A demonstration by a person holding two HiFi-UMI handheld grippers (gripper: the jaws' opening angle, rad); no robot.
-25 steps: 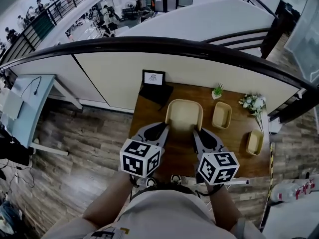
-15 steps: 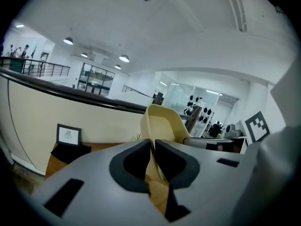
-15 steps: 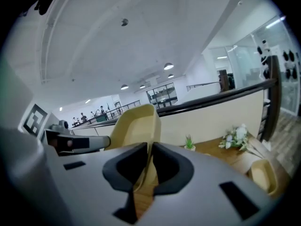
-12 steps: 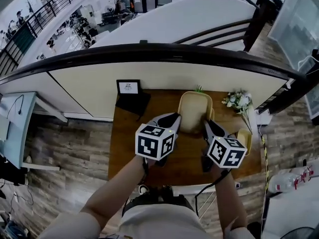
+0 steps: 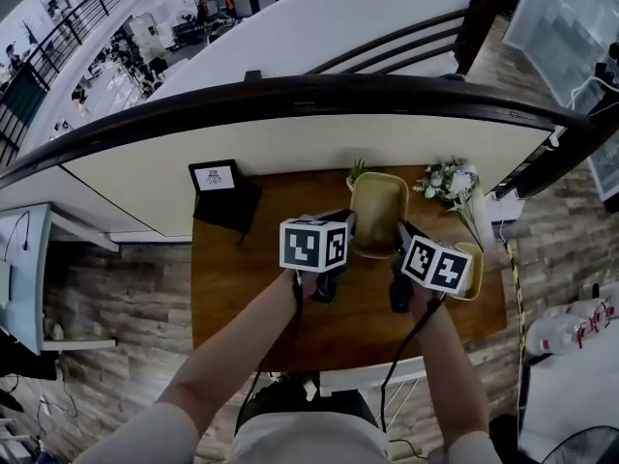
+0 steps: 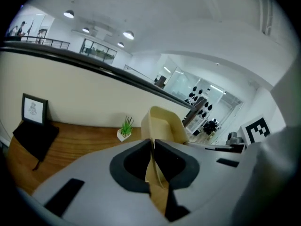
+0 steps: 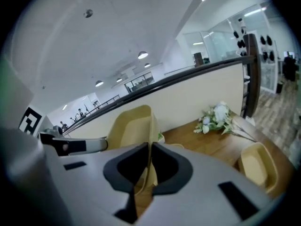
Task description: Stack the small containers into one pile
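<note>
A large beige container (image 5: 379, 206) is held off the wooden table (image 5: 242, 288) between both grippers. My left gripper (image 5: 344, 224) is shut on its left wall, which shows pinched between the pads in the left gripper view (image 6: 153, 142). My right gripper (image 5: 406, 234) has its jaws closing on the right wall, and the pads press on it in the right gripper view (image 7: 150, 147). A second beige rim (image 7: 181, 147) peeks out just beyond the held container (image 7: 131, 124). A small beige container (image 5: 473, 271) lies at the table's right edge, partly hidden behind the right marker cube.
A small potted plant (image 5: 358, 172) and white flowers (image 5: 447, 180) stand along the table's far edge, close to the held container. A framed picture (image 5: 215, 177) on a black cloth (image 5: 227, 209) is at the far left. A low wall with a dark rail runs behind the table.
Both grippers have carried the large container rightward and away from me, from the table's middle toward the plant. The mid-sized container that stood to its right is now hidden beneath it.
</note>
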